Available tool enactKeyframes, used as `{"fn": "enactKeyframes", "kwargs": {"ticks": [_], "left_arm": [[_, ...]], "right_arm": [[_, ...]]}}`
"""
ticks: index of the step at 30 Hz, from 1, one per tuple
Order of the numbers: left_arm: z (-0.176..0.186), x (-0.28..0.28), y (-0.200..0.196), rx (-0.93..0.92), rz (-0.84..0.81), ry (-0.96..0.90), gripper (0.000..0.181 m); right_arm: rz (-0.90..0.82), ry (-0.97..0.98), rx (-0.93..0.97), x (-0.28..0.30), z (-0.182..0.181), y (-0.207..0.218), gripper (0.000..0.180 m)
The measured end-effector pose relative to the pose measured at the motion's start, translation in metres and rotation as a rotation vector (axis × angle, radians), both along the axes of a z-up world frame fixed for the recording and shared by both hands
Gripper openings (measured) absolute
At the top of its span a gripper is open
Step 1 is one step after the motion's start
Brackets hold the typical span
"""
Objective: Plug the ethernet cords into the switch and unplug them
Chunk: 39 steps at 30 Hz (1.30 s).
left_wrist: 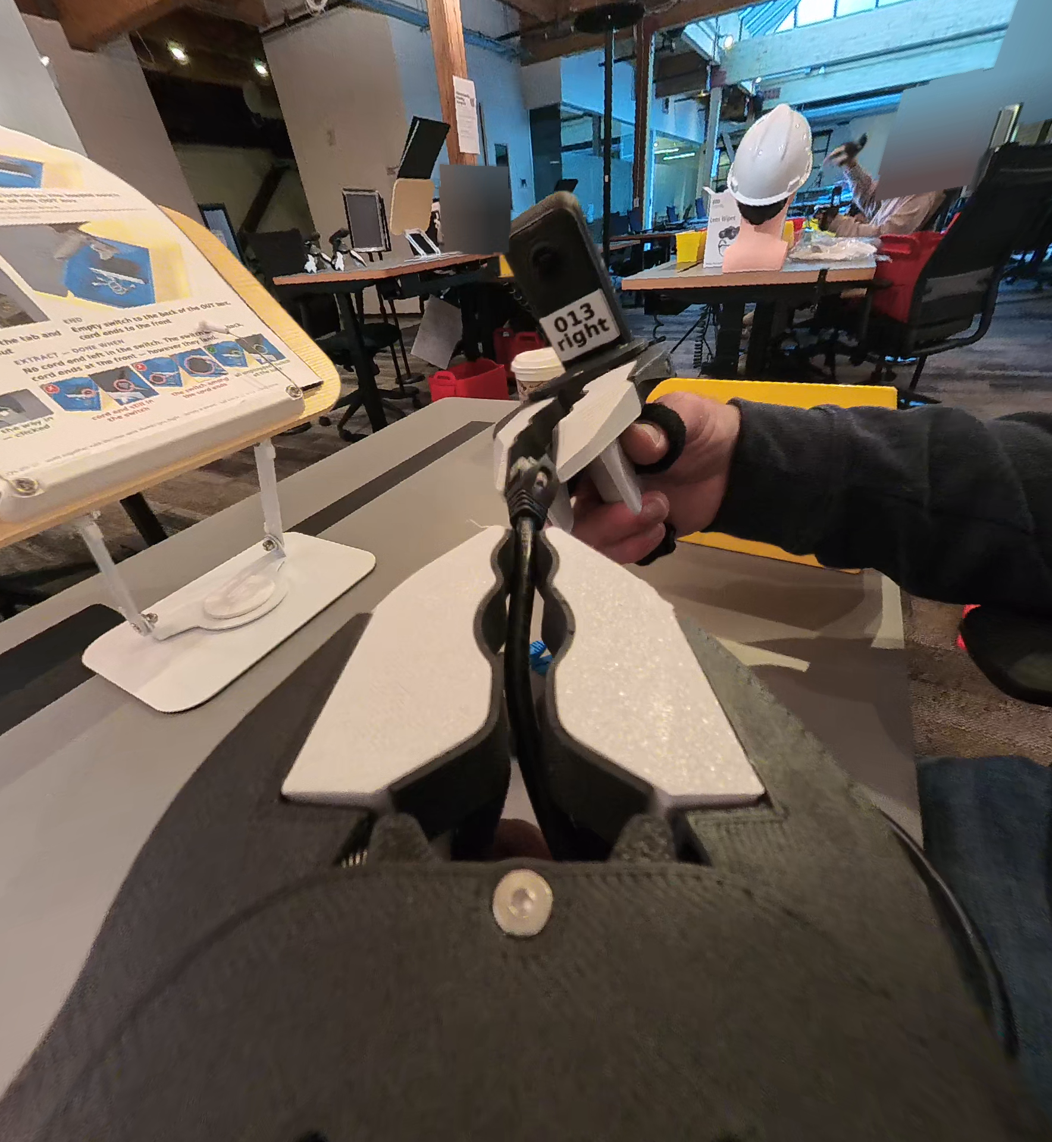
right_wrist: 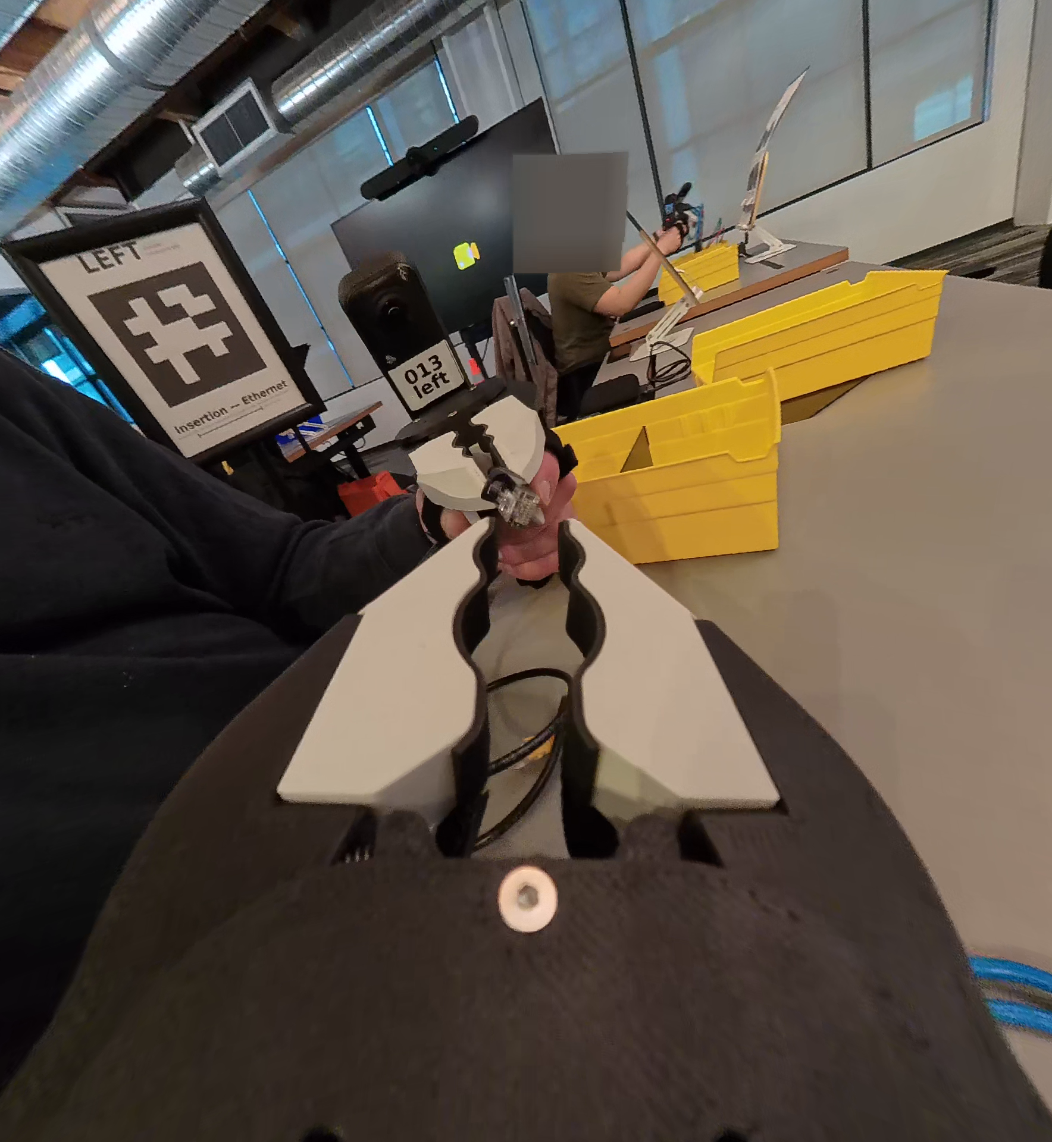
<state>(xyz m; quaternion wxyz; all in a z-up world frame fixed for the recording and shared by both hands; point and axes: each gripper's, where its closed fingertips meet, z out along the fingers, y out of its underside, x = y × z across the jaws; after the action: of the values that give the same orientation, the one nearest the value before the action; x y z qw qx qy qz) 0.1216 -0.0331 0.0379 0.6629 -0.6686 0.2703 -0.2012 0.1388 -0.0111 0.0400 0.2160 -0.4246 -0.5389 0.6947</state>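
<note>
The left gripper [left_wrist: 520, 544] squeezes the thin black ethernet cord [left_wrist: 520, 649] just behind its clear plastic plug [right_wrist: 514, 503], the right gripper [right_wrist: 526, 537] waits open, and next it should probably pinch that plug; no switch shows.

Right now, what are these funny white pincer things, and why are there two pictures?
They are grabbing tools. A person squeezes one in each hand, and there is no robot here. Each picture comes from a camera riding on one tool, looking along its two white plastic fingers.

The left tool is pinching a thin black ethernet cord. The cord's clear plastic plug pokes out towards the right tool, which is open and holds nothing.

Below is a smooth grey table. On it are yellow plastic bins, a white stand holding a printed instruction sheet, and some blue cords. I can't see the switch.
</note>
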Motion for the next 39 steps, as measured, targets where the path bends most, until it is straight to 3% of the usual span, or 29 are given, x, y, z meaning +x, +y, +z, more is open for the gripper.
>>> {"fn": "enactKeyframes", "kwargs": {"ticks": [7,11,19,26,39], "left_arm": [[-0.003,0.001,-0.001,-0.044,-0.04,-0.032,0.005],[-0.003,0.004,-0.003,-0.079,-0.079,-0.07,0.005],[-0.003,0.009,-0.008,-0.151,-0.161,-0.151,0.005],[-0.007,0.011,-0.009,-0.207,-0.199,-0.183,0.005],[-0.001,0.016,-0.007,0.055,-0.042,0.125,0.011]], "right_arm": [[-0.062,0.045,0.218,-0.002,0.002,-0.005,0.021],[-0.056,0.021,0.361,-0.006,-0.008,-0.013,0.011],[-0.142,0.092,0.589,-0.006,0.0,-0.013,0.024],[-0.118,0.071,0.777,-0.004,-0.006,-0.022,0.014],[0.071,-0.01,0.234,0.005,-0.008,-0.027,0.012]]}}
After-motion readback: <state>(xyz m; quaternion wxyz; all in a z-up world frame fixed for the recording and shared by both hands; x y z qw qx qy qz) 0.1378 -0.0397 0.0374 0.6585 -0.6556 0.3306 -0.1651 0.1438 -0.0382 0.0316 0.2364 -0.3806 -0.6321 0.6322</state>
